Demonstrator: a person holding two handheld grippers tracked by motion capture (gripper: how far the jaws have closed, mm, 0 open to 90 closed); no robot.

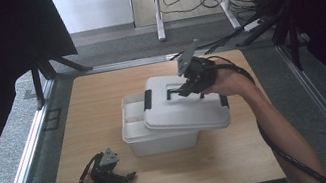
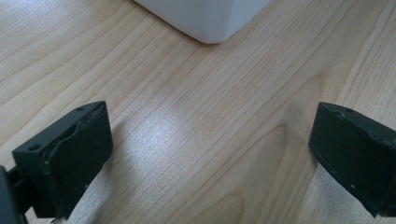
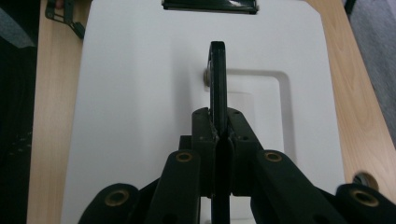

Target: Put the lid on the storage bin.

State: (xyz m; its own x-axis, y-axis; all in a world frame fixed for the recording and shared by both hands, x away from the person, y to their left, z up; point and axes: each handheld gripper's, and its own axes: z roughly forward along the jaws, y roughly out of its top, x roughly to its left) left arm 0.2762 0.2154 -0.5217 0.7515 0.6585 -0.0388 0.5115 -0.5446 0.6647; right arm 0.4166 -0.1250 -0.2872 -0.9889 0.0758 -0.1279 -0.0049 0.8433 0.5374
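Clamping the lid's black handle [image 3: 218,79], the right hand-held gripper [image 1: 186,89] holds the white lid [image 1: 182,113] askew over its box [image 1: 160,143]; the left hand-held gripper [image 2: 210,154] gapes empty.

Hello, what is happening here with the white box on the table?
A person works with tongs in each hand. The right tongs are shut on the black handle of the white lid, which sits askew over the white box. The left tongs rest open on the wooden table, holding nothing.
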